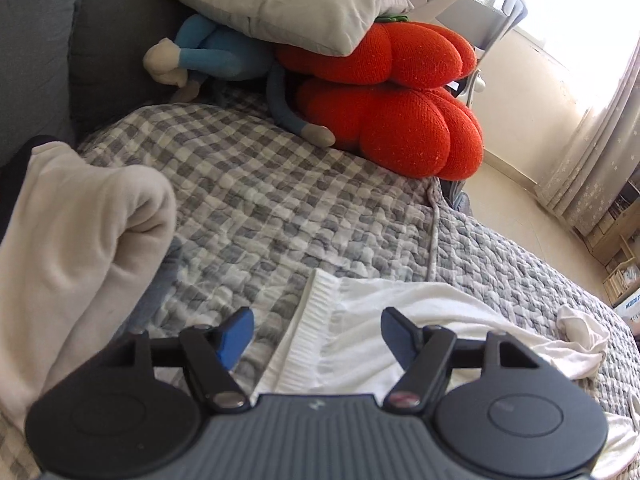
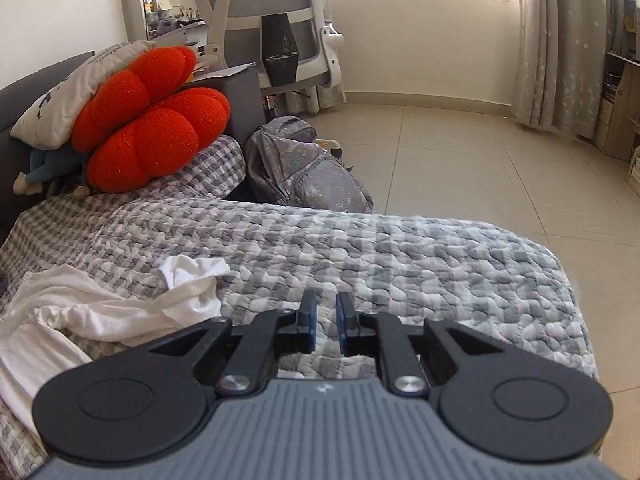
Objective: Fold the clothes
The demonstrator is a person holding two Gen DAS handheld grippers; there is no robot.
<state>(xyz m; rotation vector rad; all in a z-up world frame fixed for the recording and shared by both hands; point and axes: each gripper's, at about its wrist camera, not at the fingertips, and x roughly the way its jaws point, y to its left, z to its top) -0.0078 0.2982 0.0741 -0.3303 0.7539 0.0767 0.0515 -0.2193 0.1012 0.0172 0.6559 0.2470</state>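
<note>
Backpack right view only (cream garment left only).

Left gripper and right gripper are each showing a ribbed grey housing flanked by two round black discs, black linkage arms joined by silver screws, and blue pads lining the black fingertips.

The right gripper hangs with its jaws a narrow gap apart and empty above the grey checked quilt, with the crumpled white garment near left, red cushions far left and a grey backpack beyond.
</note>
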